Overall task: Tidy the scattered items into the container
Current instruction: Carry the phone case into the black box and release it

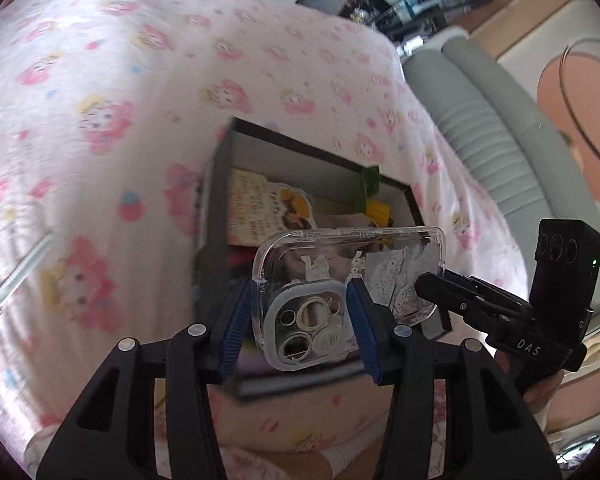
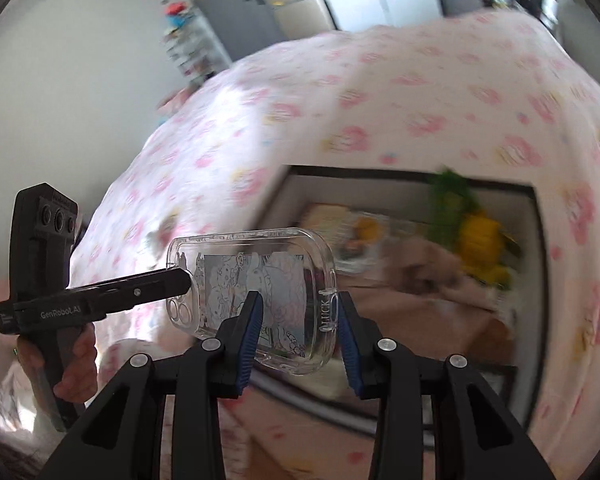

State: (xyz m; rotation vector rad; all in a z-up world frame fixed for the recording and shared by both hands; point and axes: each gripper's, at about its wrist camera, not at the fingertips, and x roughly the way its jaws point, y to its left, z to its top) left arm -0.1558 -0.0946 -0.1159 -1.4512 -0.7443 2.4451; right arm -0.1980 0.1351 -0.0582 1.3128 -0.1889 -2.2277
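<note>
Both grippers, left (image 1: 300, 324) and right (image 2: 300, 330), are gripping the clear phone case (image 1: 348, 288) in their jaws at opposite ends, holding it flat above the open box (image 1: 324, 160) on the bed (image 1: 140, 80), seemingly to drop it inside.

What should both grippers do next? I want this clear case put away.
Probably carry the clear plastic phone case a little further over the open dark-rimmed box, then lower it. The left gripper and right gripper both clamp it above the box's near edge.
</note>
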